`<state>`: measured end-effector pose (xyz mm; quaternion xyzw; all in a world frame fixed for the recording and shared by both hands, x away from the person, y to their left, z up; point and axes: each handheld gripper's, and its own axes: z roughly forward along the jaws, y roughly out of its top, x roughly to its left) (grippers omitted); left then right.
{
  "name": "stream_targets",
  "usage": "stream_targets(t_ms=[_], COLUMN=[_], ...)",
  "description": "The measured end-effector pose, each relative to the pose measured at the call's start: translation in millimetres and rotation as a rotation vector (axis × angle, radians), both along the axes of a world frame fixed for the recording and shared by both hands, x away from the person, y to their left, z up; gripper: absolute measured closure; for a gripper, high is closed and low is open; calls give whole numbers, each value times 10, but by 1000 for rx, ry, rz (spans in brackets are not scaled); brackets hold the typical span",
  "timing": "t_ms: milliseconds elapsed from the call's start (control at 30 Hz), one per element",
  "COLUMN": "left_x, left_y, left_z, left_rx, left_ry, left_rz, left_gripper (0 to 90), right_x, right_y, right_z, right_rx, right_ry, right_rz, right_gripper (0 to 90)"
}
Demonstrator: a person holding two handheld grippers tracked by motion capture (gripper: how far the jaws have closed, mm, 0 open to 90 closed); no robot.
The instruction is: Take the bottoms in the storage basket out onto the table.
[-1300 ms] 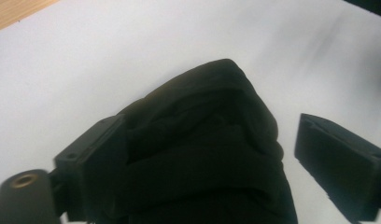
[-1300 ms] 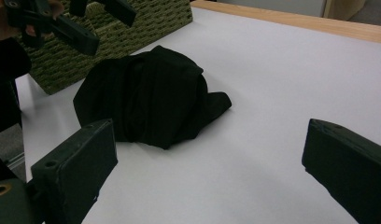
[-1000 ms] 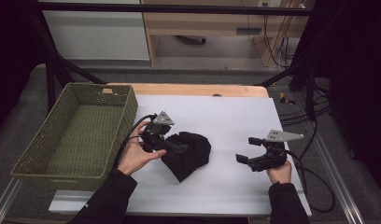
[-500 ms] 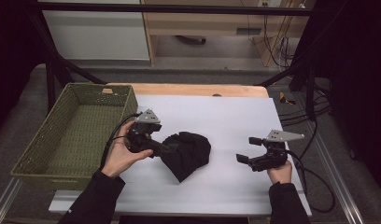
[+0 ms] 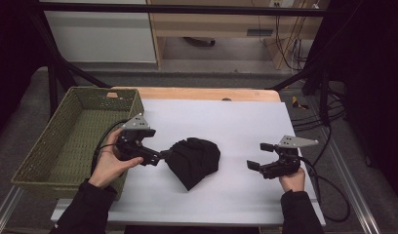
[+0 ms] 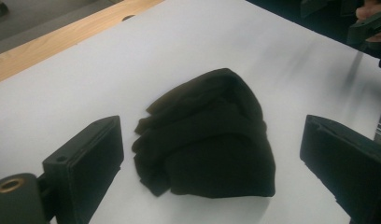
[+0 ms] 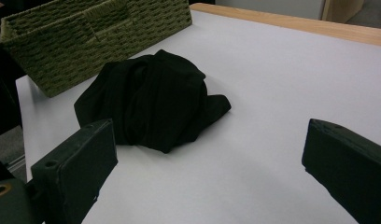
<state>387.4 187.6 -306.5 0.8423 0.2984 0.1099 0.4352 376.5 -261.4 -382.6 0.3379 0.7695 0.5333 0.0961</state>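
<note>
A crumpled black cloth (image 5: 193,158) lies in a heap on the white table top (image 5: 226,122), a little left of centre. My left gripper (image 5: 160,155) points at the cloth's left edge and stands open; in the left gripper view the cloth (image 6: 207,140) lies ahead between the wide-apart jaws, untouched by either. My right gripper (image 5: 259,156) is open to the right of the cloth, a short gap away. In the right gripper view the cloth (image 7: 151,100) lies ahead of the spread jaws, with nothing between them.
A green woven basket (image 5: 104,93) stands at the table's left edge, close behind my left hand, and nothing shows in it; the right gripper view has it (image 7: 100,32) beyond the cloth. A wooden strip (image 5: 202,93) runs along the table's far edge.
My left gripper has drawn back to the left, off the cloth's upper left side. The cloth stays in its place. The right gripper has not moved.
</note>
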Motion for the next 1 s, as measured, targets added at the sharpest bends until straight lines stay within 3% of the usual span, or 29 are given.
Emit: stream_targets(t_ms=[200, 567, 1000], left_x=[-27, -62, -73], left_y=[159, 426, 726], left_z=[-3, -84, -219], left_rx=[-17, -13, -19], left_ry=[-17, -39, -45], left_rz=[19, 66, 132], left_gripper=[61, 61, 59], right_x=[-4, -1, 2], right_y=[0, 9, 9], right_z=[3, -6, -9], right_rx=[3, -5, -12], right_ry=[1, 5, 5], right_rz=[0, 0, 1], right_gripper=[38, 38, 38])
